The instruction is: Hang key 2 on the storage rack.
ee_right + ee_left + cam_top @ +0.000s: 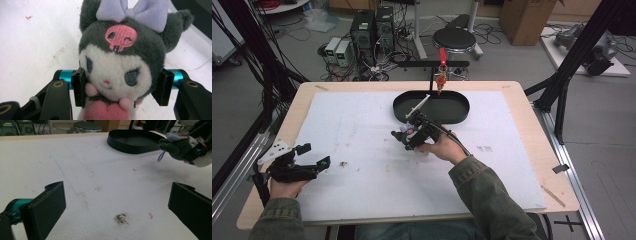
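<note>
a: right, what is the right claw [120,87] doing?

b: it's clamped on a plush toy [120,67], one jaw on each side of its head, and seems to carry it just above the white mat [362,165] on the counter [539,150]. the toy's face looks straight back along the claw.

a: and the left claw [117,206]?

b: jaws wide apart, nothing between them, low over the mat, well off to the side of the right one.

a: where's the tray from there?

b: the black oval tray [404,107] sits just beyond the right claw, farther from the person.

a: what could go wrong?

b: my guess, the grip is on soft stuffing, so the head may squash and slide out if the hand tilts or swings fast. also the tray's wall is close ahead; a low pass could catch the toy on it. the stand [432,65] behind the tray, with a red thing hanging [442,67], could be bumped too.

a: counts?

b: two claws, one toy, one tray, one mat, one stand.
</note>
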`<state>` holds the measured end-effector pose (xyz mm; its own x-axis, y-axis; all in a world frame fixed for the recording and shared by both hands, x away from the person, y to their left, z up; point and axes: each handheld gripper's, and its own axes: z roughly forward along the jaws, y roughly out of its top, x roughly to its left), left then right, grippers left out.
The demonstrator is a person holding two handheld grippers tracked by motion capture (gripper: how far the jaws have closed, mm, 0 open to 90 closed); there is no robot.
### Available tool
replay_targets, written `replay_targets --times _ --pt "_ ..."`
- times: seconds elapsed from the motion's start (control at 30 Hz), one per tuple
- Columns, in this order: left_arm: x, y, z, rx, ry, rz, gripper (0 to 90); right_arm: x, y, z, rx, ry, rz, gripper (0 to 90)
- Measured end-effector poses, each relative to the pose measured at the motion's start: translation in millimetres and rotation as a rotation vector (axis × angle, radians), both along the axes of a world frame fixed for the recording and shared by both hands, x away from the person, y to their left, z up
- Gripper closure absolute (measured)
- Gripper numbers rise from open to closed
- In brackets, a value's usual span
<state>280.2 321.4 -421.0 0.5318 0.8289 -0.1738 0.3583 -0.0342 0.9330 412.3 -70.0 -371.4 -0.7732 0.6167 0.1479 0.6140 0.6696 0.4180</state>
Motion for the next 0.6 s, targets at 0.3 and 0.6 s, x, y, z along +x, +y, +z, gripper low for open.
replay_targets --times 0.3,0.6 --pt "-0.7 0.4 0.3 0.002 0.0 0.0 1.8 5.0 -21.2 15.3 0.05 0.004 -0.034 42.0" --pt "-0.3 0.2 0.2 0.0 0.0 0.001 1.8 14.4 -52.5 38.9 0.098 0.001 -0.074 42.0"
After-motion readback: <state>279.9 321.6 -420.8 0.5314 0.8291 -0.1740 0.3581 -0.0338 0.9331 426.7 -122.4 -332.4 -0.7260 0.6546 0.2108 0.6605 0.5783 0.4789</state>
